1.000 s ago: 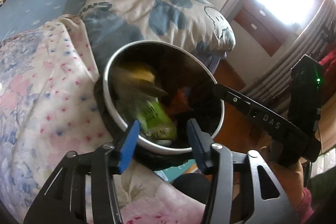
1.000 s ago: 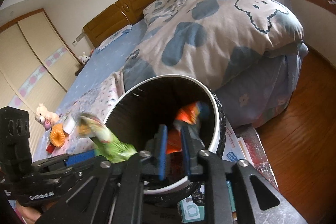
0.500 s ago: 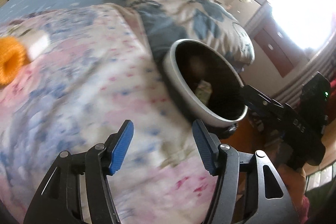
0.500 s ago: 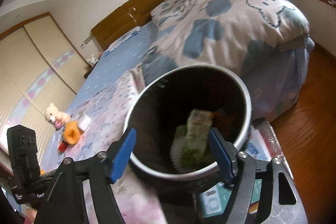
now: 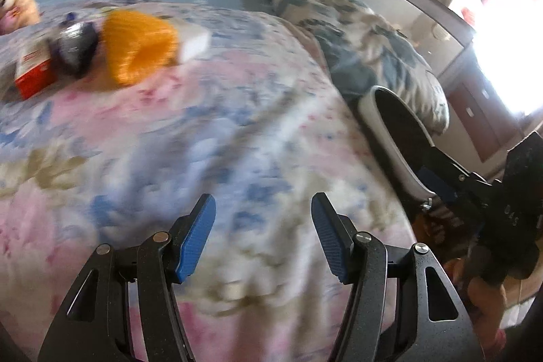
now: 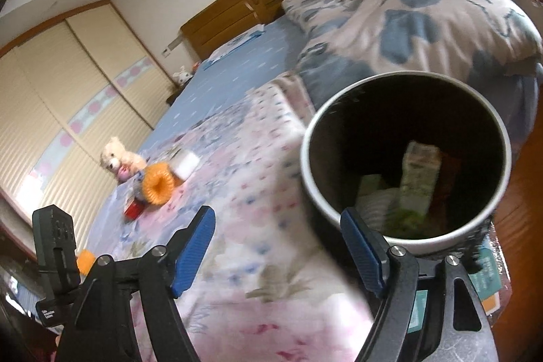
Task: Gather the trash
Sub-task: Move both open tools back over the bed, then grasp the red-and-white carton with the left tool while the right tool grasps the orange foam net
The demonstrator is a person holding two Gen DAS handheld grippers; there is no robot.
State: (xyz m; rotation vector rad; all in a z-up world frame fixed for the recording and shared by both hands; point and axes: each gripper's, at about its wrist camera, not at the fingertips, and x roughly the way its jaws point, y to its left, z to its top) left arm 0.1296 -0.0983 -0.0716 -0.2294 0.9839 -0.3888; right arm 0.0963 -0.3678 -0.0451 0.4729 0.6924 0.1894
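Observation:
A round bin [image 6: 405, 158] with a white rim and black liner stands against the bed's edge, seen side-on in the left wrist view [image 5: 390, 138]. Inside it lie a pale green carton [image 6: 419, 178] and other wrappers. My right gripper [image 6: 278, 223] hovers over the bed beside the bin; its jaws are opening and nothing is between them. My left gripper [image 5: 263, 209] is open and empty above the floral quilt [image 5: 203, 141]. Further up the bed sit an orange ring [image 5: 139, 46], a white block [image 5: 193, 41], a dark crumpled lump [image 5: 73, 46] and a red box [image 5: 34, 73].
A teddy bear [image 6: 118, 158] lies beyond the orange ring. A blue-patterned duvet [image 6: 424, 9] is heaped behind the bin. Books or papers [image 6: 488, 280] lie on the wooden floor under the bin. A small orange thing [image 6: 85, 262] shows at the bed's near left edge.
The green packet and the orange wrapper dropped into the bin. Right jaws went from shut to wide. Both views swung left, away from the bin and over the quilt.

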